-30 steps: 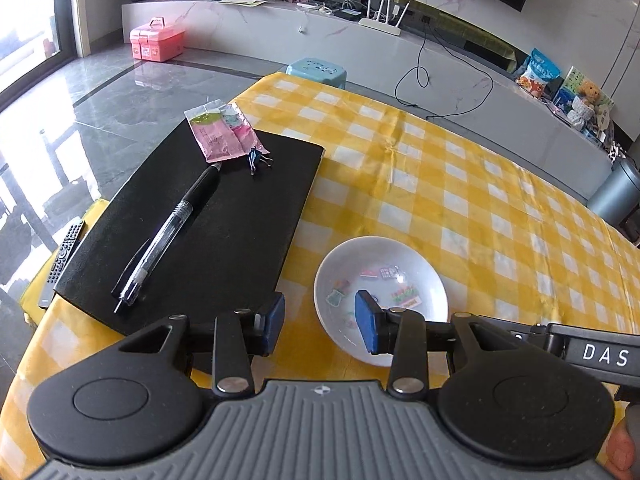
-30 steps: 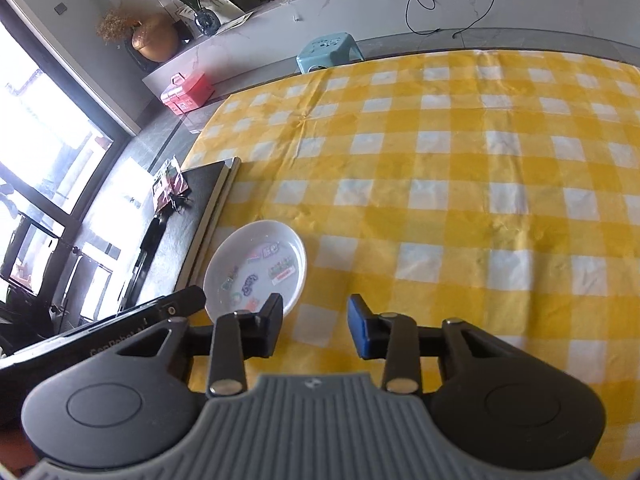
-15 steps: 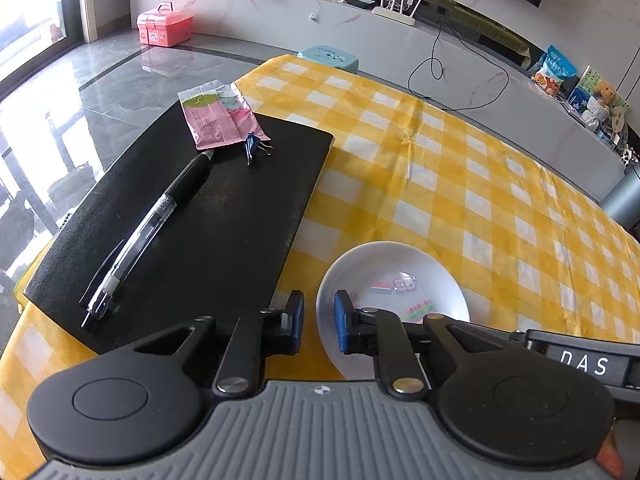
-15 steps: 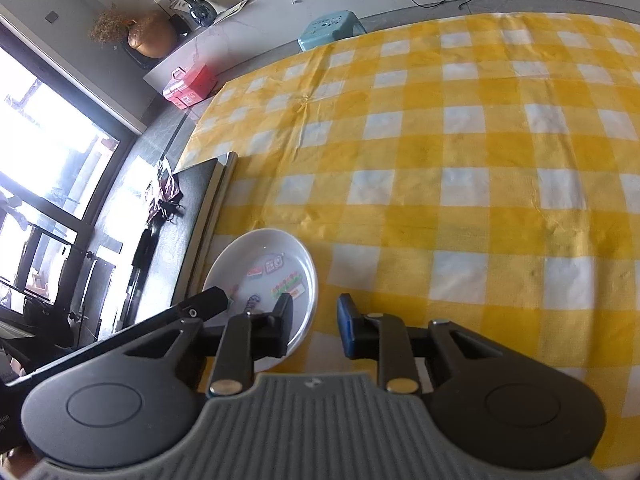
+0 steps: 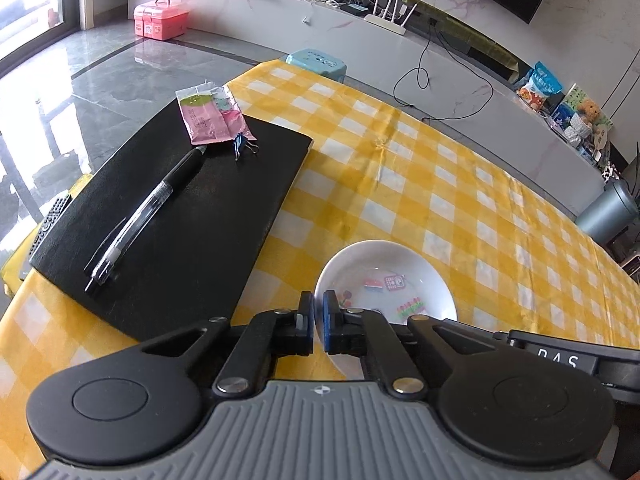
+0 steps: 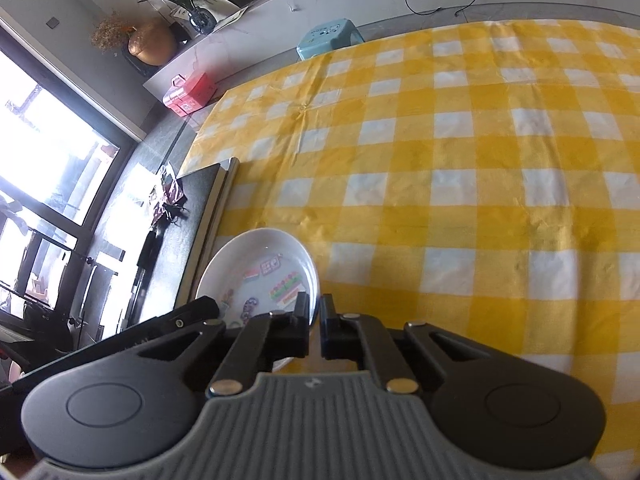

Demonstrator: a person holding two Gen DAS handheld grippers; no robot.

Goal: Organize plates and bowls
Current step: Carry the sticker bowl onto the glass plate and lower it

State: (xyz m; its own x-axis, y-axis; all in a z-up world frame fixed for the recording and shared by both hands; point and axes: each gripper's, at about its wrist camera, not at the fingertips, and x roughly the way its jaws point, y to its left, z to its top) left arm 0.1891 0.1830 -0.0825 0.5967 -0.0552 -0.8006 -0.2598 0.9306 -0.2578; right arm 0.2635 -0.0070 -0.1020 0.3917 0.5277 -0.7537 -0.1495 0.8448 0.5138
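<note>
While the white plate (image 5: 412, 268) with little stickers sits on the yellow checked tablecloth (image 5: 440, 184) beside a black board (image 5: 192, 216), the left gripper (image 5: 318, 312) pinches its left rim and the right gripper (image 6: 316, 312) pinches its right rim.

- The right gripper (image 6: 315, 325) has its fingers (image 6: 301, 312) pressed together over the near right rim of a white plate (image 6: 256, 264); whether they pinch the rim cannot be told.
- The plate, with small coloured pictures inside, lies ahead and left of the fingers on the bench's yellow checked cloth (image 6: 460, 184).
- Left of the plate lies a black board (image 6: 188, 216) carrying a pen (image 6: 150, 248).
- The left gripper's black arm (image 6: 160, 328) crosses just left of the fingers.
- Far ahead stands a blue stool (image 6: 328, 38).
</note>
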